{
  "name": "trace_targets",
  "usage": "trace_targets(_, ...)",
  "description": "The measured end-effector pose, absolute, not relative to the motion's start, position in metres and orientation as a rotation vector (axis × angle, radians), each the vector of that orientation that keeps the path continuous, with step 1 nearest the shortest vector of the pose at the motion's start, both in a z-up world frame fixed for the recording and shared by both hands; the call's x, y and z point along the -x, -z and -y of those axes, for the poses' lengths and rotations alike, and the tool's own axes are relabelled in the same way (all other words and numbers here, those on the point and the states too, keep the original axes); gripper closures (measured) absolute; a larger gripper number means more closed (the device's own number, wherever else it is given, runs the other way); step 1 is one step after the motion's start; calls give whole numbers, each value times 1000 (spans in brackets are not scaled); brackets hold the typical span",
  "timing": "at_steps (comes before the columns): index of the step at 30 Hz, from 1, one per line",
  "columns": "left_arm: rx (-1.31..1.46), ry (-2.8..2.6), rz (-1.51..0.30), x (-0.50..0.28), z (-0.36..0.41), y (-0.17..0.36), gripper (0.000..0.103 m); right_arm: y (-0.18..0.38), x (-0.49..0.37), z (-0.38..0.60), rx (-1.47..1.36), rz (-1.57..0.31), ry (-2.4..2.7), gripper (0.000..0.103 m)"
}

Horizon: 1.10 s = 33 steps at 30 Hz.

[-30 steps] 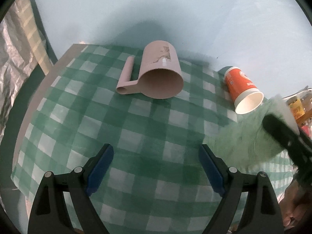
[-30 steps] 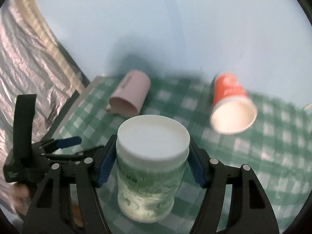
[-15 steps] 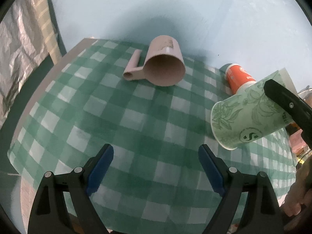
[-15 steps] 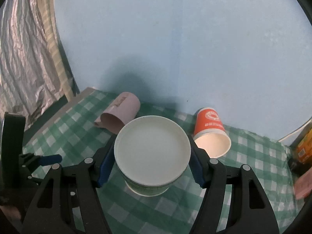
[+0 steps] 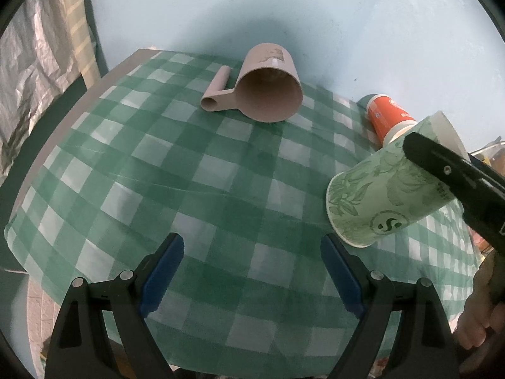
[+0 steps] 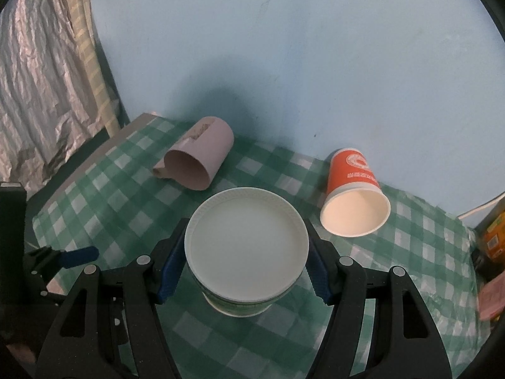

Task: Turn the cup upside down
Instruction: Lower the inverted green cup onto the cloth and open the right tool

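My right gripper [image 6: 244, 265] is shut on a green leaf-patterned paper cup [image 6: 246, 243], held above the table. In the right wrist view I look into its white mouth. In the left wrist view the cup [image 5: 388, 183] hangs tilted at the right, its narrow base pointing down-left, with a black right finger [image 5: 454, 173] across it. My left gripper [image 5: 252, 274] is open and empty over the near part of the green checked tablecloth [image 5: 189, 173].
A pink mug with a handle [image 5: 268, 85] lies on its side at the back of the table, also in the right wrist view [image 6: 199, 158]. An orange paper cup [image 6: 353, 195] lies on its side at the back right. A blue wall stands behind; foil sheeting hangs left.
The right gripper has lifted the green cup off the table and tilted it; the cup's mouth now faces the right wrist camera. The left gripper has drawn back and up, still open.
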State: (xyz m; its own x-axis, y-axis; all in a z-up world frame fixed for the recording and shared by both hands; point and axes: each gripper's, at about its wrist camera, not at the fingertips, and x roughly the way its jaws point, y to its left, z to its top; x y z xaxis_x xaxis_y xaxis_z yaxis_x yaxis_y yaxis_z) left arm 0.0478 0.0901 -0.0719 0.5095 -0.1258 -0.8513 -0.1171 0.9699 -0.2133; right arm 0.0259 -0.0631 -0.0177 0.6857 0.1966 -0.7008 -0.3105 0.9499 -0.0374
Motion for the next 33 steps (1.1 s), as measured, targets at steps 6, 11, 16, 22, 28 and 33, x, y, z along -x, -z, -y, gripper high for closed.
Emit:
trace_targets(6, 268, 16, -1023, -44, -90, 68, 13, 20, -26, 63, 134, -772, -292, 33)
trace_targets(11, 275, 19, -993, -39, -90, 60, 13, 10, -20, 64, 133, -732, -285, 23)
trace_targets(16, 273, 21, -962, -33, -88, 51, 13, 0, -14, 66, 120, -703, -294, 22)
trace_targets(22, 251, 10, -886, -21, -83, 37, 12, -17, 0, 73, 97, -648, -299, 17)
trace_targets(28, 212, 18, -773, -2, -74, 18, 10, -31, 21, 87, 89, -567, -274, 14)
trace_targets(33, 174, 22, -720, 9, -65, 8, 9, -30, 40, 105, 79, -514, -232, 12)
